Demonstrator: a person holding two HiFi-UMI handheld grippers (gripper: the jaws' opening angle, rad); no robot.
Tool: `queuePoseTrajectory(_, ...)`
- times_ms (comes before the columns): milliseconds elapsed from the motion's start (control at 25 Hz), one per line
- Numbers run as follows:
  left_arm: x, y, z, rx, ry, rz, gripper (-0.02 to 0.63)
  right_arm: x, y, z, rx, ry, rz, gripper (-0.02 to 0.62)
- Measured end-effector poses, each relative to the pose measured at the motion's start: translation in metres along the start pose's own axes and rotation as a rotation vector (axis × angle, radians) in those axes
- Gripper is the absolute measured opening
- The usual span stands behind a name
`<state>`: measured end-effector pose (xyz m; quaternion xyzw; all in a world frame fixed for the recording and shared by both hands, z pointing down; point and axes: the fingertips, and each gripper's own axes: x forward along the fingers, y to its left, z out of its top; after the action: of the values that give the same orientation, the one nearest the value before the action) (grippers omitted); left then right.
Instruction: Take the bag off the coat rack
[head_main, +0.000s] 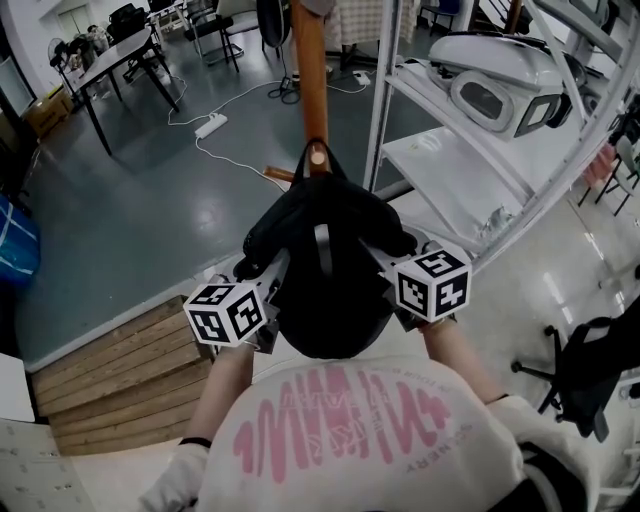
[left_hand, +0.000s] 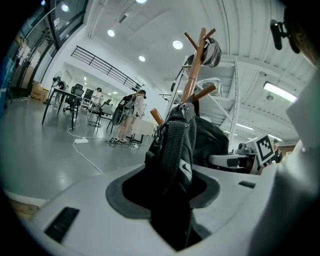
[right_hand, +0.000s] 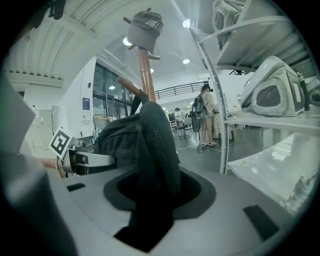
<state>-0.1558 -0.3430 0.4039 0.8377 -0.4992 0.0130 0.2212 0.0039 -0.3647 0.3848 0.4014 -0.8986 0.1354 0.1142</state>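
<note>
Nearest the camera, L gripper (left_hand: 167, 197) and R gripper (right_hand: 150, 200) sit on the near side of the coat rack (head_main: 311, 70), one at each flank of the black backpack (head_main: 325, 260).

L gripper: jaws clamped on a webbing strap (left_hand: 175, 145) of the backpack.

R gripper: jaws clamped on a padded strap (right_hand: 160, 145) of the same backpack.

Backpack: hangs against the rack's near side. Its top loop sits round the tip of a wooden peg (head_main: 317, 157).

Grey cap (right_hand: 145, 31): on top of the rack pole.

White shelving unit (head_main: 450, 150): just right of the rack, carrying a white hard-shell case (head_main: 500, 85).

Wooden platform (head_main: 120, 370): below-left of the rack.

Power strip (head_main: 210, 125) w/ white cable: on the grey floor, left of the rack.

Dark table (head_main: 110, 60): further left and beyond.
</note>
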Motion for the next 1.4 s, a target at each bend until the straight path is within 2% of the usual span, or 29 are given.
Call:
queuePoseTrajectory(560, -0.008, -0.002, 0.014, 0.015, -0.023, 0.005, 0.158, -0.002, 0.007, 0.011, 0.017, -0.01, 0.01, 0.152)
queuePoseTrajectory(1200, -0.021, -0.008, 0.027, 0.03, -0.047, -0.03, 0.158, -0.014, 0.022, 0.022, -0.001, -0.048, 0.013, 0.153)
queuePoseTrajectory(1400, -0.026, -0.009, 0.028, 0.038, -0.046, -0.058, 0.158, -0.018, 0.029, 0.022, -0.001, -0.058, -0.012, 0.153)
